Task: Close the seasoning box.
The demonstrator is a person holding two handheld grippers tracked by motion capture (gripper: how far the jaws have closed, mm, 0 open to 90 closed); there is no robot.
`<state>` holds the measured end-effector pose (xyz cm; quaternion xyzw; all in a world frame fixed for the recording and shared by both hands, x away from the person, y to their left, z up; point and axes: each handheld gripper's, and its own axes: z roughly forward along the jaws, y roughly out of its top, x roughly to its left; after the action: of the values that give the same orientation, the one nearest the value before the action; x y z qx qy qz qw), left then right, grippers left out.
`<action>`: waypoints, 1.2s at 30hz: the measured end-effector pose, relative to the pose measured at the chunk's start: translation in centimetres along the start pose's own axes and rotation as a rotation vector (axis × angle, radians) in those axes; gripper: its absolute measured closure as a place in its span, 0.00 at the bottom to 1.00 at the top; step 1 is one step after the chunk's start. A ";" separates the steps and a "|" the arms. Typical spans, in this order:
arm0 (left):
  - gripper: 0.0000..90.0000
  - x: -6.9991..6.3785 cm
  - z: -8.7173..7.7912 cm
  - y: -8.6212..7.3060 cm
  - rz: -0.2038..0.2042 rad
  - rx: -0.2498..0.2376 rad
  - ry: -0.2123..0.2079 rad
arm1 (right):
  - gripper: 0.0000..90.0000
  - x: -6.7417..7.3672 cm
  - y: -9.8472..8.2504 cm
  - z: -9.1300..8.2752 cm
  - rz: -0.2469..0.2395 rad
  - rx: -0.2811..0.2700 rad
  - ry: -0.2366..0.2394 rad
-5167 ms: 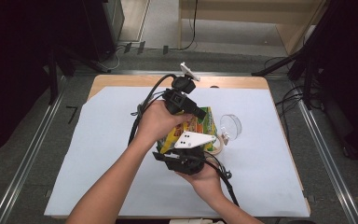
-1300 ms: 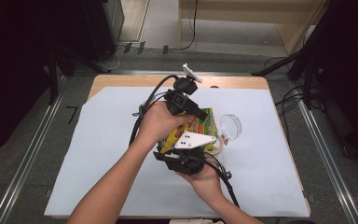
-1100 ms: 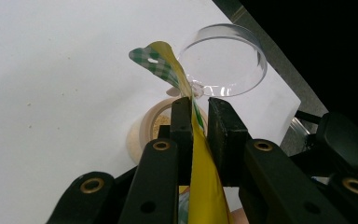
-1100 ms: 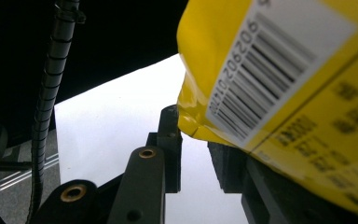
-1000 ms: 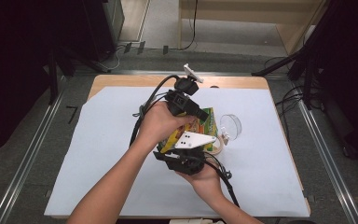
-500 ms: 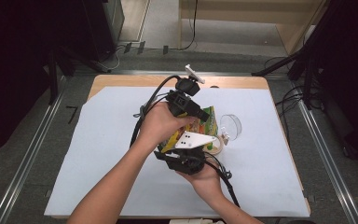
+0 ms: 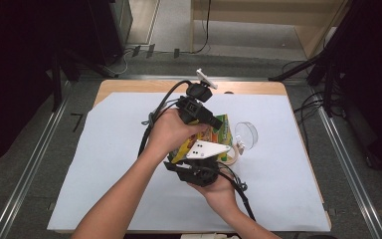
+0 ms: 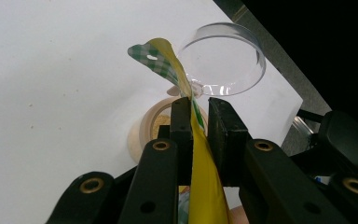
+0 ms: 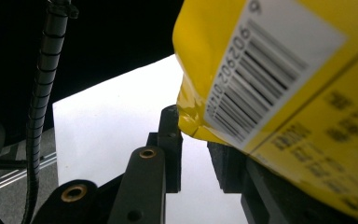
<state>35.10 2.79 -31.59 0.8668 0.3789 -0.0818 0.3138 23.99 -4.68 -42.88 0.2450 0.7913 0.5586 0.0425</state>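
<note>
A yellow snack bag [image 7: 222, 125] with a green checked top is held over the white table between my two grippers. My left gripper [image 8: 198, 105] is shut on the bag's [image 8: 205, 186] thin upper edge, and the green corner [image 8: 151, 53] curls past the tips. My right gripper [image 9: 193, 126], under its grey plate [image 7: 206, 149], is shut on the bag's [image 9: 298, 93] lower corner beside the barcode; the bag hides its right jaw. Below the bag stands a small beige bowl [image 8: 144, 130] holding yellowish crumbs, seen at the bag's right edge as a beige rim [image 7: 233, 155] in the high view.
A clear round glass dish [image 7: 246, 134] sits just right of the bowl, its rim [image 8: 223, 60] close behind the bag's corner. White paper [image 7: 109, 164] covers the wooden table [image 7: 129, 87]. Cables trail from both grippers toward the table's back and front edges.
</note>
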 end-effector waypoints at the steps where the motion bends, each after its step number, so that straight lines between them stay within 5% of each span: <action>1: 0.90 0.0 0.0 0.0 0.001 0.001 0.001 | 0.85 0.0 0.0 0.0 -0.001 0.000 0.000; 36: 0.90 -0.4 0.0 0.0 0.007 -0.002 0.002 | 0.85 0.0 0.0 0.0 -0.007 0.004 -0.005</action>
<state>34.84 2.58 -31.41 0.8678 0.3761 -0.0795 0.3148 24.01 -4.73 -42.87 0.2438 0.7931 0.5562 0.0457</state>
